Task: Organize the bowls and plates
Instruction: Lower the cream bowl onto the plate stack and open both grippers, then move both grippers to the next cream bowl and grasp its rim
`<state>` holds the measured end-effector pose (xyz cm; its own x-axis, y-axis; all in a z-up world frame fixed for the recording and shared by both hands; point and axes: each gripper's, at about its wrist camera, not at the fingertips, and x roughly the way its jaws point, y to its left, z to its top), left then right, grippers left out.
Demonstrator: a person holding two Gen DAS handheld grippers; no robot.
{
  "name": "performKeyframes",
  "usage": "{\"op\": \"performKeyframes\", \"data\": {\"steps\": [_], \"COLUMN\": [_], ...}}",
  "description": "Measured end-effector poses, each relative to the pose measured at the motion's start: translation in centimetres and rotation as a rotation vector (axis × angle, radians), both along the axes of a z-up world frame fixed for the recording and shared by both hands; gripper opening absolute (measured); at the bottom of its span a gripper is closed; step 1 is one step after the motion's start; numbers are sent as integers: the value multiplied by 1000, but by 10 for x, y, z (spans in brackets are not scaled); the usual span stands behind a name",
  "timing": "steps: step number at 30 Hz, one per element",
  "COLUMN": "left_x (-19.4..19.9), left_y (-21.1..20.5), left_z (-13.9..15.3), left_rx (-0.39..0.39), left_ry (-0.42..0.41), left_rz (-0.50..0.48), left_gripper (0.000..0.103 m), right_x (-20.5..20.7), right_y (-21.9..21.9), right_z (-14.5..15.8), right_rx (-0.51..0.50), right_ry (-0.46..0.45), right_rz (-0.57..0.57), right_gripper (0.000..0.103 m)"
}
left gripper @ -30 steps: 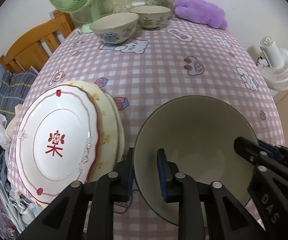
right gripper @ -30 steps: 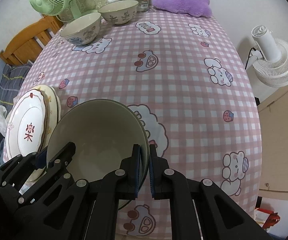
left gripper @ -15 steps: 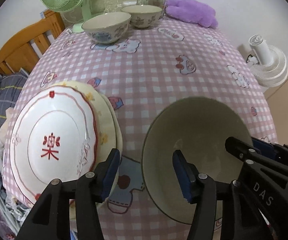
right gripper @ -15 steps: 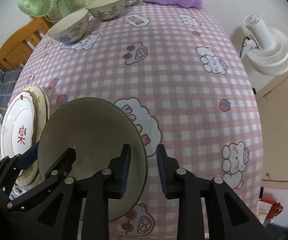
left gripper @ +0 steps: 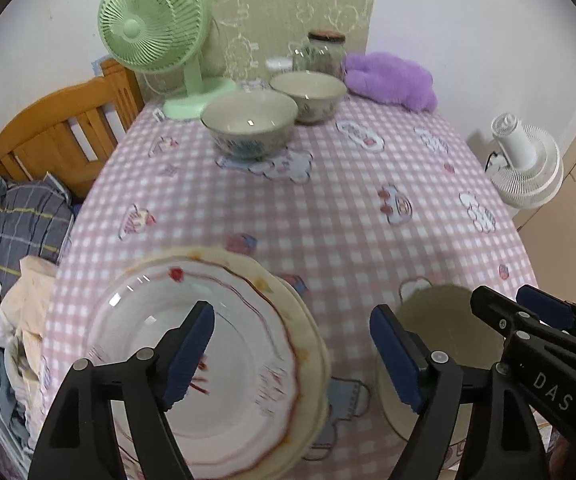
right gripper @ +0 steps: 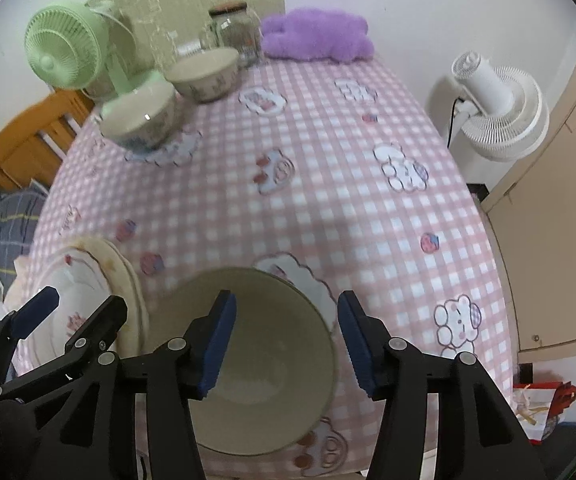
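A large plain beige bowl stands on the pink checked tablecloth near the front edge. My right gripper hangs just above it. Its jaws are opening, and the bowl's right rim lies between the pads untouched. My left gripper hovers over the right rim of a white red-trimmed plate, which lies on a cream plate. Its jaws are also opening, with nothing gripped. The beige bowl sits to its right. Two patterned bowls stand at the far end.
At the back stand a green fan, a glass jar and a purple plush. A white fan stands on the floor to the right. A wooden bed frame and piled clothes lie to the left.
Both grippers let go of the beige bowl's rim, spread their jaws and lifted. The left one shifted left, over the stacked plates. The bowl stays on the cloth.
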<state>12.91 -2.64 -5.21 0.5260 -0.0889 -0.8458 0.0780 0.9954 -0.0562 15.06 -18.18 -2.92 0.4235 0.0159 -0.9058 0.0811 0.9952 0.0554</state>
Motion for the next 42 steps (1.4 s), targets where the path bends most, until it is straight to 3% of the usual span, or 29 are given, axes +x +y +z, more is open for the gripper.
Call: {"op": "performKeyframes", "data": {"steps": [6,11,16,24,30,37,42], "left_x": [16,39,63,105,139,186,213], "left_y": [33,64,83,99,92,83,77], "left_z": [17,26,30,38,35,22,1], "left_rx": [-24,-49,-35,-44,-7,16,40], "left_ry": [-53,-82,-96,-145,-143,-117,-79], "left_rz": [-24,-18,-35,34,64,108,131], "left_gripper": [82,82,82,82,79,68,61], "right_x": [13,29,49,98,141,197,232], "right_y": [36,59,80,99,98,95,100], "right_z": [18,28,36,46,41,23,-1], "right_rx": [-15,-5,3,25,42,61,69], "right_ry": [-70,-111,-130,-188,-201,-195,-157], "right_rz": [15,4,9,20,27,58,81], "right_gripper": [57,66,67,67,67,66,57]}}
